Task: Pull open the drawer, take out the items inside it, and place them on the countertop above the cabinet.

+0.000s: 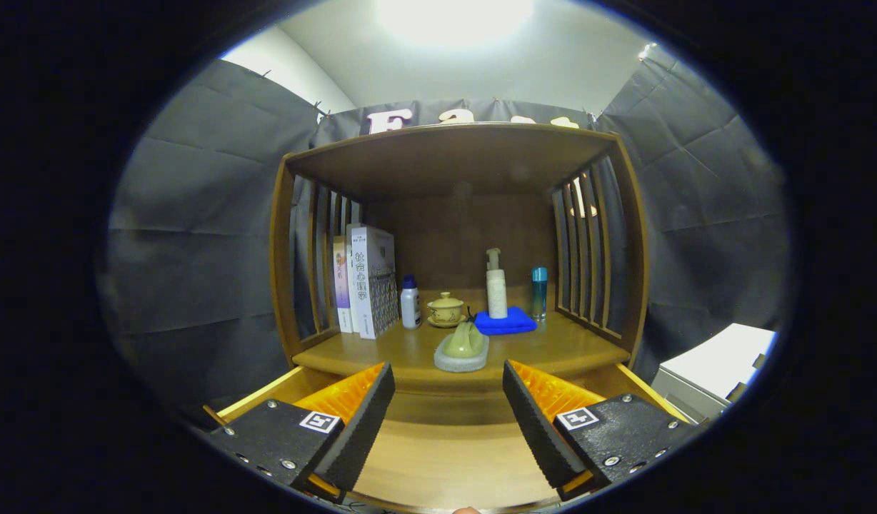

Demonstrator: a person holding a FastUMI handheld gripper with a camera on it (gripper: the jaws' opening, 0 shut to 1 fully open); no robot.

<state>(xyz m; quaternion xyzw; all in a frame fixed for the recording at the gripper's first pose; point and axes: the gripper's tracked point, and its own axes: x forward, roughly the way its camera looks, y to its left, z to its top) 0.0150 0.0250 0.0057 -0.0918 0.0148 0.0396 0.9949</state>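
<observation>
I see jaws spread over open wood drawer point(445, 457), nothing btwn; smooth green lump on grey pad point(462, 355) on bench point(553, 350).

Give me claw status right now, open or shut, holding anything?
Claw: open, fingers spread wide, nothing between them. It hangs over the pulled-out drawer, with the countertop just beyond the fingertips.

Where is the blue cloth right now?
The blue cloth lies on the countertop, beyond the open gripper, under the white pump bottle beside the teal bottle.
</observation>
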